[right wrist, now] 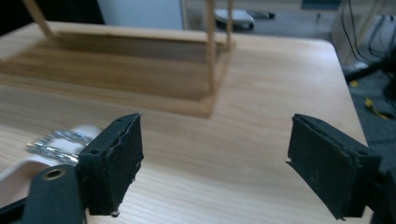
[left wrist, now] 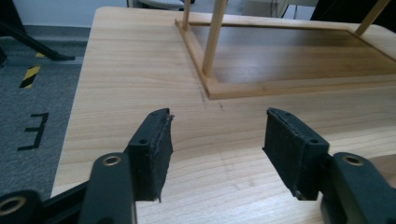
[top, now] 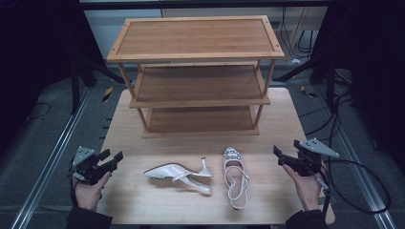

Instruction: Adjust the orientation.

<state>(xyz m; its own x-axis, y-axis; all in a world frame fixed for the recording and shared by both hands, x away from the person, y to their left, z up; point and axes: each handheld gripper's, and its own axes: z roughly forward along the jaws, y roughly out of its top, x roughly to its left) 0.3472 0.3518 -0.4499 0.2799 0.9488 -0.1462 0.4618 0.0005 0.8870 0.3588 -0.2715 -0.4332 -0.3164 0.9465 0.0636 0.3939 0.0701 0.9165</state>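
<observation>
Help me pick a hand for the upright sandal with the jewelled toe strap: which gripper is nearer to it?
Right. The right gripper hovers open just off the upright sandal on its right side; the left gripper is across the table, beyond the sandal lying on its side.

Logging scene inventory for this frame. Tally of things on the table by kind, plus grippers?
White shoes: 2, one on its side, one sole-down
Wooden shoe racks: 1
Grippers: 2, left gripper and right gripper, both with jaws apart, holding nothing
Total: 5
</observation>
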